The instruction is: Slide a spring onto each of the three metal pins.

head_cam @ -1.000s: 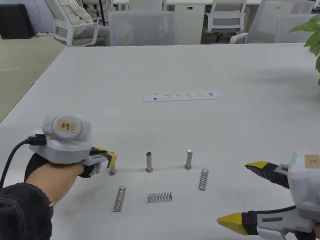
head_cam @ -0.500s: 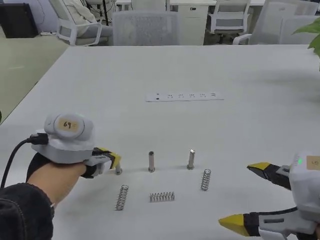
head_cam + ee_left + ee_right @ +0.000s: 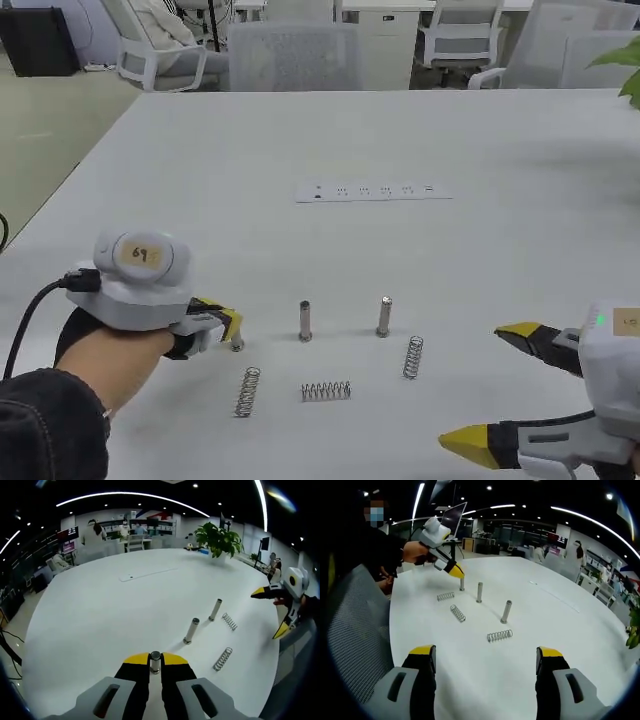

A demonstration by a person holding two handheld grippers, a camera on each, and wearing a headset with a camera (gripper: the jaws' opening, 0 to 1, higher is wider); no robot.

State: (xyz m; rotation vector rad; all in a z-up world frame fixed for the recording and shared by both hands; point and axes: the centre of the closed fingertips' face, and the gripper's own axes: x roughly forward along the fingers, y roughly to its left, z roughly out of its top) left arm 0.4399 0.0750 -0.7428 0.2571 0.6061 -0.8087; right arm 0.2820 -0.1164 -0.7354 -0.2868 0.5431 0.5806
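Note:
Three upright metal pins stand in a row on the white table: the left pin (image 3: 237,343), the middle pin (image 3: 305,321) and the right pin (image 3: 384,316). Three springs lie flat in front of them: a left spring (image 3: 248,391), a middle spring (image 3: 326,391) and a right spring (image 3: 412,357). My left gripper (image 3: 228,325) is shut on the left pin (image 3: 155,662), whose top shows between the yellow tips. My right gripper (image 3: 490,385) hovers open at the near right, a short way from the right spring (image 3: 499,635), with nothing between its fingers (image 3: 485,655).
A white power strip (image 3: 372,191) lies flat farther back on the table. Office chairs (image 3: 290,55) stand beyond the far edge. A green plant (image 3: 220,539) sits at the table's far right. Bare tabletop (image 3: 480,260) lies all around the pins.

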